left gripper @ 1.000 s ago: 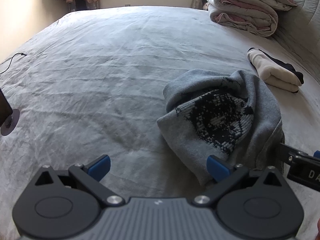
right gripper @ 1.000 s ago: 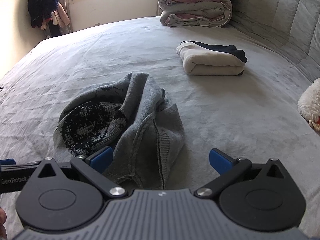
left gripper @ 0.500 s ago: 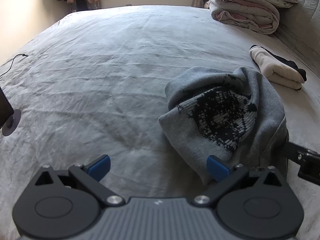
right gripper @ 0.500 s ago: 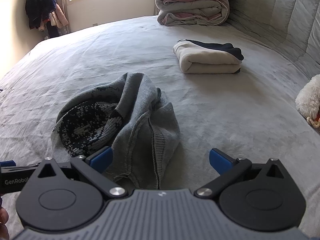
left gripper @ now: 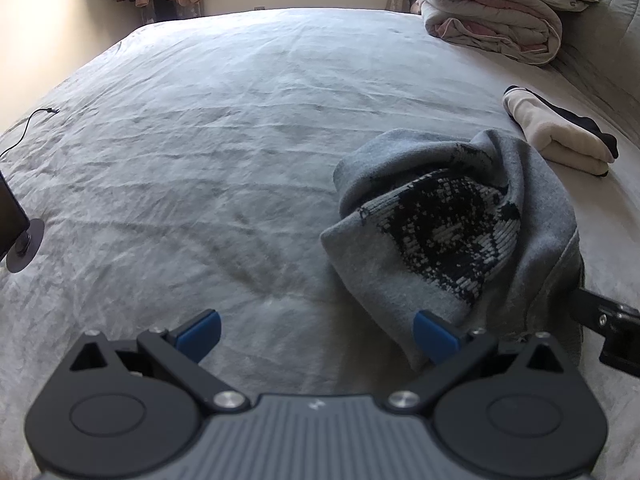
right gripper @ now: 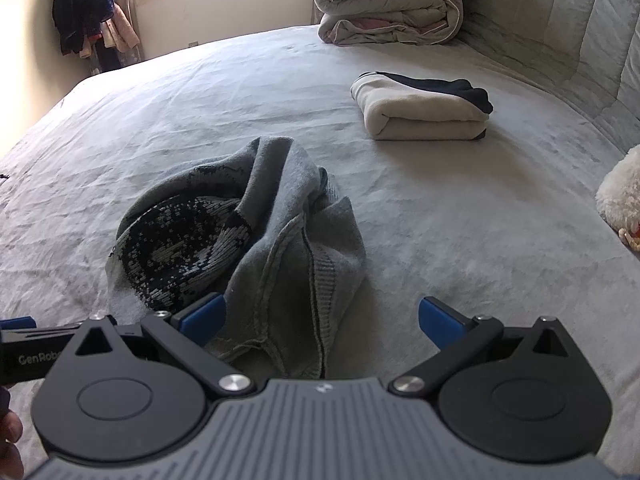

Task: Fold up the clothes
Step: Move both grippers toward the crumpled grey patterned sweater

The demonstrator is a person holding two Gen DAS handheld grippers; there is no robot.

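Left wrist view: the left gripper (left gripper: 316,330) is seen released, its blue fingertips (left gripper: 200,330) spread wide over bare bed sheet (left gripper: 200,160). A crumpled grey sweater (left gripper: 460,232) with a black-and-white patterned patch is found to the right of it, the near edge of the cloth lying just beside the right-hand fingertip; whether they touch cannot be told. Beyond the sweater, a folded cream and black garment (left gripper: 560,140) is seen, and further back a rolled quilt (left gripper: 492,16).

From the right wrist view, the right gripper (right gripper: 322,316) is likewise shown released and empty. The grey sweater (right gripper: 280,240) is heaped ahead of it and to the left, its ribbed hem reaching in between the spread fingers, close against the left one. To the right of the sweater, well apart, the folded garment (right gripper: 420,112) is laid, with a white plush toy (right gripper: 620,200) at the far right edge.
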